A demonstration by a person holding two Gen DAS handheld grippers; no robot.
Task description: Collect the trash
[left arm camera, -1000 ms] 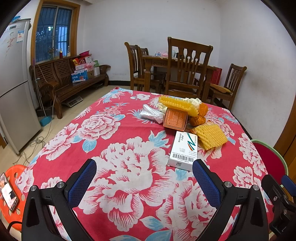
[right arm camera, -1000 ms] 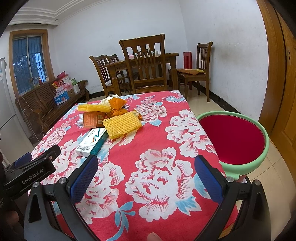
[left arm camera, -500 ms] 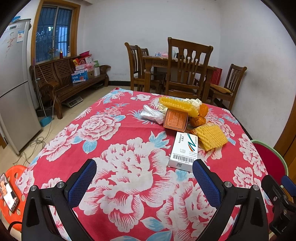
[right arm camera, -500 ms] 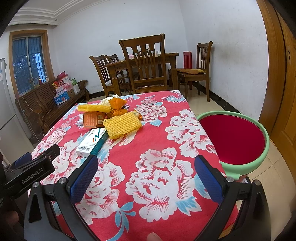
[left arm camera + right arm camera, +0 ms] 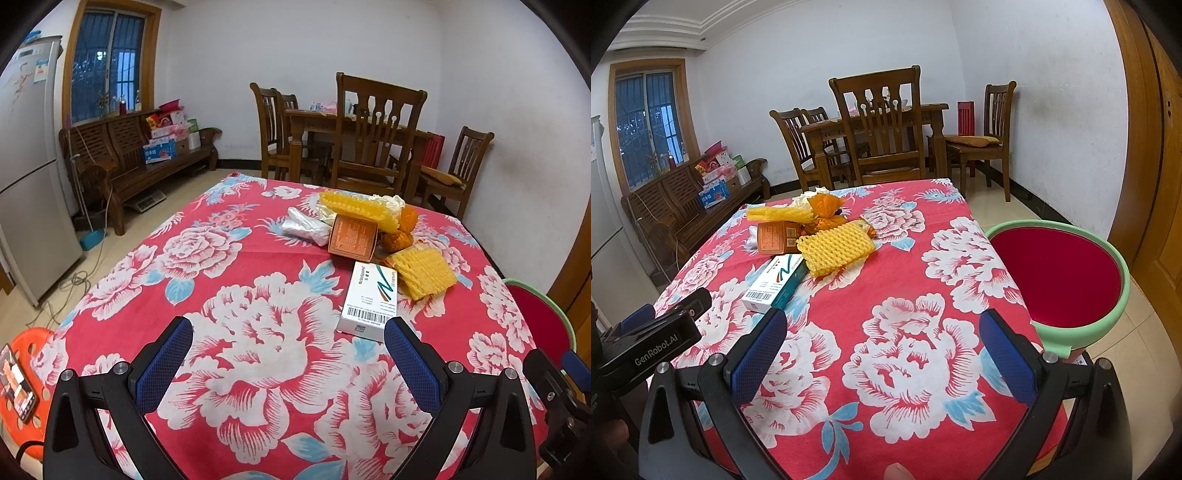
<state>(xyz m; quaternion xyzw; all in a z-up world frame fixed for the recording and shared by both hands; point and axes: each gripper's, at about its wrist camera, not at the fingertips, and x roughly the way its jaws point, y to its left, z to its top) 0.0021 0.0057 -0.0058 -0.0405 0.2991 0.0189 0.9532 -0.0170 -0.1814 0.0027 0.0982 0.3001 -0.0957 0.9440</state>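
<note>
The white medicine box lies flat on the worktop, long axis running away from the camera, barcode end nearest. Legible print: "20 capsules". It lies just ahead of the left tool, whose jaws are spread wide and empty. The right tool is likewise released. The left tool's housing reads "GenRobot.AI". The red basin stands beside the worktop.
</note>
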